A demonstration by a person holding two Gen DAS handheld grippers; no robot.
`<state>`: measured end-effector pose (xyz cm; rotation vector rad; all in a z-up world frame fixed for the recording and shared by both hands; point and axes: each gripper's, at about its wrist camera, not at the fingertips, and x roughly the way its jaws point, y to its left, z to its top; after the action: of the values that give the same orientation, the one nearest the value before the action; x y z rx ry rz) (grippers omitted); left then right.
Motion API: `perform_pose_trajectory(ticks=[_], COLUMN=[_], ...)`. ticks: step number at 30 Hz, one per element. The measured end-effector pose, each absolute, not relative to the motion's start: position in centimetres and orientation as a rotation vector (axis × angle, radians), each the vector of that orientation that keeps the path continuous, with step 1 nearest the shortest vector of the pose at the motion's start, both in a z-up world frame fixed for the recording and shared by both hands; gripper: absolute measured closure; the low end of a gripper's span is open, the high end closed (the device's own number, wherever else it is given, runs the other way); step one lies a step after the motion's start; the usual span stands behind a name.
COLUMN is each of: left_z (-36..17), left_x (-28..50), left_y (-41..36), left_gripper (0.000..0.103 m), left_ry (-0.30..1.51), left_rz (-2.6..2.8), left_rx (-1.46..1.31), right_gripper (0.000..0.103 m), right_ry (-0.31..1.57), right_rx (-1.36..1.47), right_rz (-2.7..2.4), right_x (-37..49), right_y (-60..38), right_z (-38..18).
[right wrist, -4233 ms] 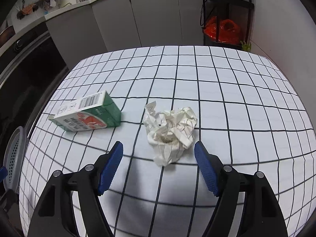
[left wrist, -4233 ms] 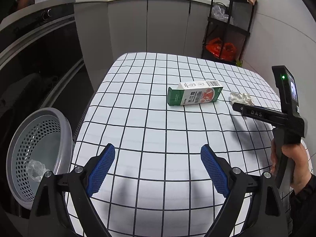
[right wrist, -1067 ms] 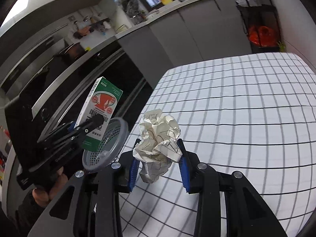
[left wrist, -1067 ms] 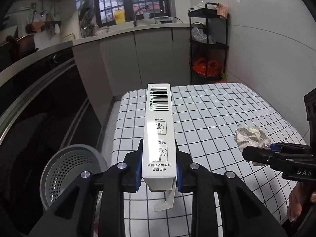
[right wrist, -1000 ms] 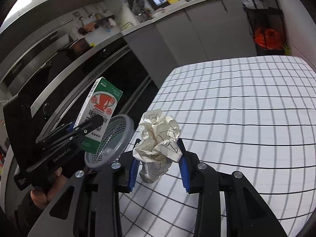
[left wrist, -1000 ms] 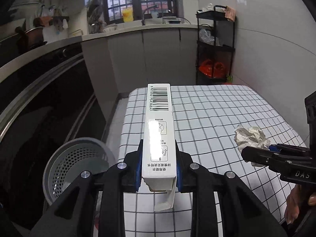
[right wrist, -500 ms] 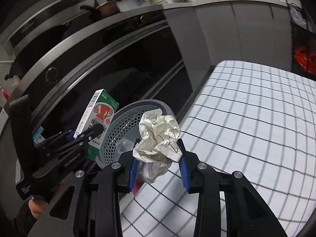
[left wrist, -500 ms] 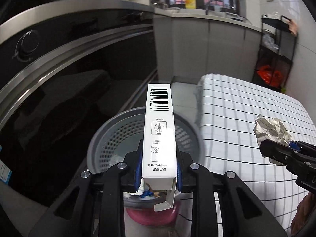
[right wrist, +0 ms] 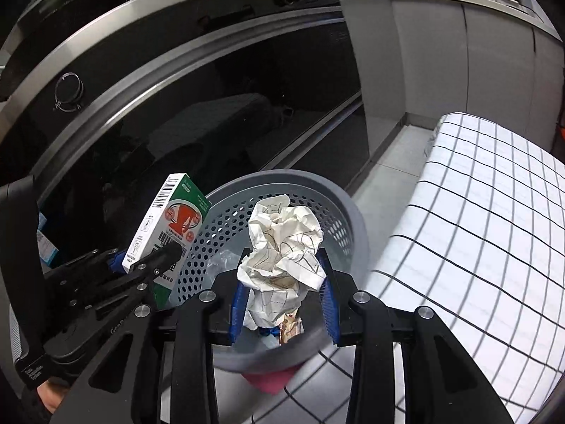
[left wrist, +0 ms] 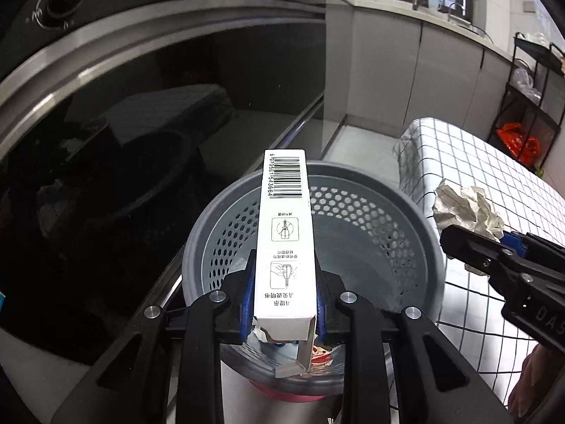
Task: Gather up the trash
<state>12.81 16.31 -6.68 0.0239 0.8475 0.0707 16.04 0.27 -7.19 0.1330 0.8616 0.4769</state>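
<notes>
1. Cardboard carton [left wrist: 285, 236], gripped at its torn end by the left gripper [left wrist: 282, 304], points its long axis away, barcode end over the grey perforated bin [left wrist: 429, 247].
2. Bin contents: clear plastic and wrappers.
3. Right gripper [right wrist: 284, 300] clamps the crumpled paper [right wrist: 284, 243] above the bin, beside the checked tablecloth [right wrist: 476, 212].

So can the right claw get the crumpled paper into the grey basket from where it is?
Probably yes. The right claw grips the crumpled paper over the grey basket, whose mouth is open. The left claw with the carton stands beside it, not across.
</notes>
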Motion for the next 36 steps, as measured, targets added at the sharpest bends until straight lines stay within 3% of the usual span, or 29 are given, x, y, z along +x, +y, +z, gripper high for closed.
perform_pose_trajectory(ticks=[9,12,14,16,17,36], left_z=[-7.0,-6.9,-7.0,-6.9,-6.8,-5.6], left_x=[13.2,13.2,13.3,13.2,13.0,12.3], left_y=[17.0,17.2,17.2,17.3,17.3,17.2], left_gripper=[0.074,0.074,0.066,0.049,0.047,0.043], left_ry=[0.867,0.866,0.872,0.872,0.863,0.821], left_rz=[0.080,0.092,0.098,0.107,0.112,0.140], left_rx=[-0.009,-0.013,-0.014,-0.012,-0.011,-0.011], right_gripper=[0.068,0.064,0.054,0.054,0.054,0.052], right_ry=[0.874,0.873,0.867,0.859,0.858,0.839], right_rx=[0.120,0.112,0.113,0.116,0.120,0.117], right_rz=[0.490,0.494,0.486,0.478,0.476,0.422], right_x=[17.0,17.2,17.2,17.0,16.9,14.9], right_y=[0.9,0.9,0.5,0.4,0.3,-0.3], right_z=[-8.0,-7.8,-7.6,-7.5,-7.6,-7.4])
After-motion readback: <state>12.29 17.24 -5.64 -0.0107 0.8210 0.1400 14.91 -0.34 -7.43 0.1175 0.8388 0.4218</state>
